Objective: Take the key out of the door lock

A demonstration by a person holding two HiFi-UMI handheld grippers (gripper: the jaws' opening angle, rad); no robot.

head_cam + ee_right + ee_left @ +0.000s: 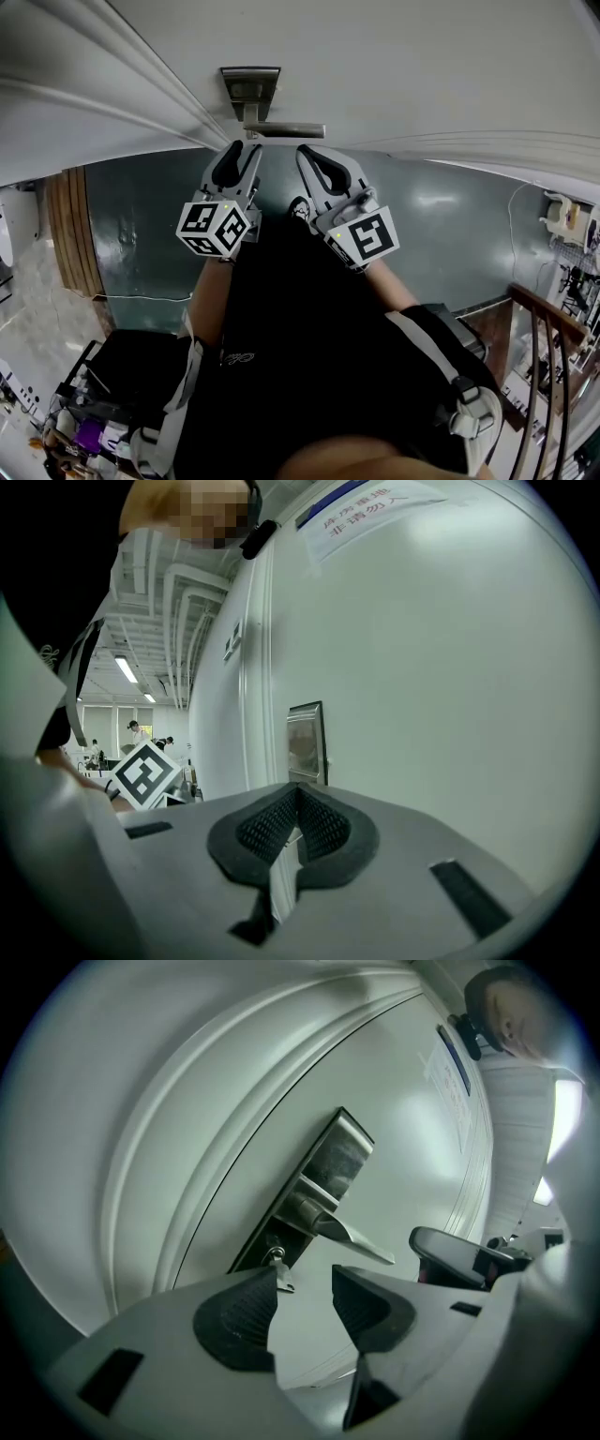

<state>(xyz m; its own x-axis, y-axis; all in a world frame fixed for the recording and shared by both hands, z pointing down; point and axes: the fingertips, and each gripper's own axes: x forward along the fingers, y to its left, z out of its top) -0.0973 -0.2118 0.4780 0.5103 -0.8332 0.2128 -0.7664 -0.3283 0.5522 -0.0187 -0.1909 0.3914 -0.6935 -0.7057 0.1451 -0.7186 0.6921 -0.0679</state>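
Note:
A steel lock plate (323, 1180) with a lever handle (354, 1234) sits on the pale door (403, 1119). Below the lever, a small silver key (280, 1274) sticks out of the keyhole. My left gripper (306, 1281) is open, and the key's head lies just off the tip of its left-hand finger, outside the gap. The right gripper (298, 829) is shut with nothing between its pads, beside the plate (306, 744). In the head view both grippers (242, 152) (309, 156) point up under the handle (284, 130); the key is hidden there.
The door frame's mouldings (178, 1147) run along the left of the plate. A printed notice (361, 503) hangs higher on the door. A wooden stair rail (553, 323) stands at the right, and a cluttered cart (89, 412) at the lower left.

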